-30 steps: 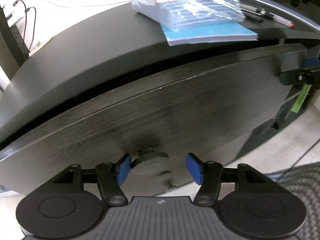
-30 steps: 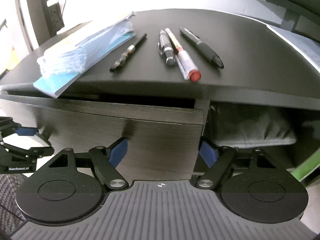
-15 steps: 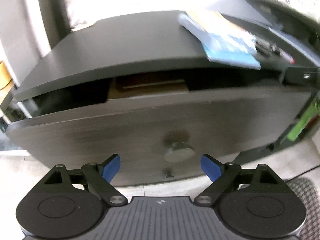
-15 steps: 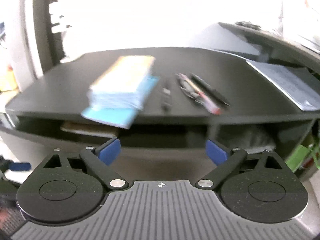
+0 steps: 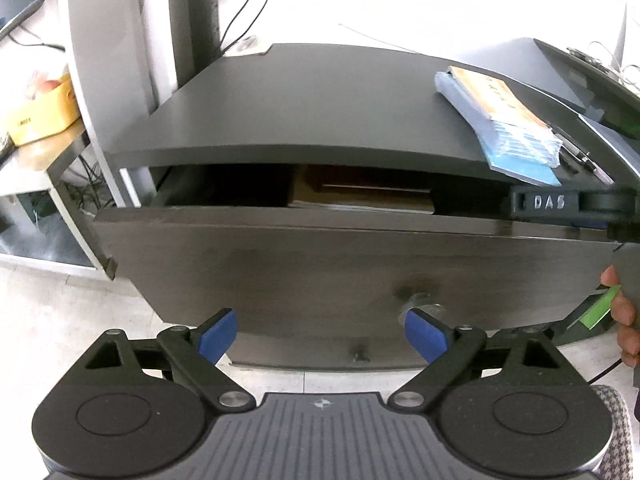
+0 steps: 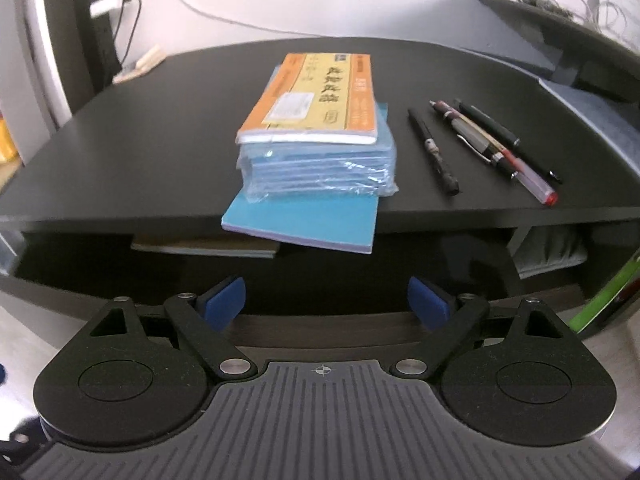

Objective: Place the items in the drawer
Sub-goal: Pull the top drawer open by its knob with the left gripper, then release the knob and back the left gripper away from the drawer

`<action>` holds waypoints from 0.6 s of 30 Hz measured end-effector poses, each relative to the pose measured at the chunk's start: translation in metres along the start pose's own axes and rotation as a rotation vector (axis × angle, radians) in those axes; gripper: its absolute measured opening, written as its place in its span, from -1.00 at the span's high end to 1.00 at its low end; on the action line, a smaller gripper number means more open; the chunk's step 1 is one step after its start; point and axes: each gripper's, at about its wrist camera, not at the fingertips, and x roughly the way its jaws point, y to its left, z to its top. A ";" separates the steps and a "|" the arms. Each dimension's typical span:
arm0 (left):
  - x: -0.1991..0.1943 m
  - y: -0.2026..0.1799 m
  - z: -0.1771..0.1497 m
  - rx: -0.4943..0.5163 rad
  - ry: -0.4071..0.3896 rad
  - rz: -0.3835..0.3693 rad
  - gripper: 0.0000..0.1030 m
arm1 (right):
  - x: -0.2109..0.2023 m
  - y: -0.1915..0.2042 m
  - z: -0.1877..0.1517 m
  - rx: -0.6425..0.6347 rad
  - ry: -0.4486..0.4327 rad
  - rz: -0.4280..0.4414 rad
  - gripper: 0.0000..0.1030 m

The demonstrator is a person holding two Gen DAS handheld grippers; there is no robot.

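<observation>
Dark desk [image 6: 120, 152] fills both views, its drawer [image 5: 320, 264] pulled partly out beneath. Left gripper [image 5: 322, 334] is level at lower frame before the drawer front, jaws spread, its right pad just beside the knob [image 5: 425, 305]. Right gripper [image 6: 327, 303] sits lower centre above the open drawer, jaws spread, empty. Stacked notebooks [image 6: 316, 140] overhang the desk edge at centre; pens [image 6: 484, 144] lie at right.

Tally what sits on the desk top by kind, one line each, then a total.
Pens: 4
Orange-covered booklet: 1
Plastic-wrapped blue pack: 1
Blue notebook at the bottom, overhanging the edge: 1
Total: 7
</observation>
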 end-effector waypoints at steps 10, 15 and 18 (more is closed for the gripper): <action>-0.013 0.010 -0.004 -0.034 -0.016 0.011 -0.78 | -0.017 0.000 -0.010 -0.009 0.051 -0.002 -0.79; -0.025 0.010 -0.010 -0.037 -0.028 0.009 -0.78 | -0.034 -0.001 -0.027 -0.014 0.068 0.004 -0.79; -0.032 0.009 -0.013 -0.041 -0.032 0.013 -0.78 | -0.044 -0.001 -0.037 -0.017 0.078 0.007 -0.79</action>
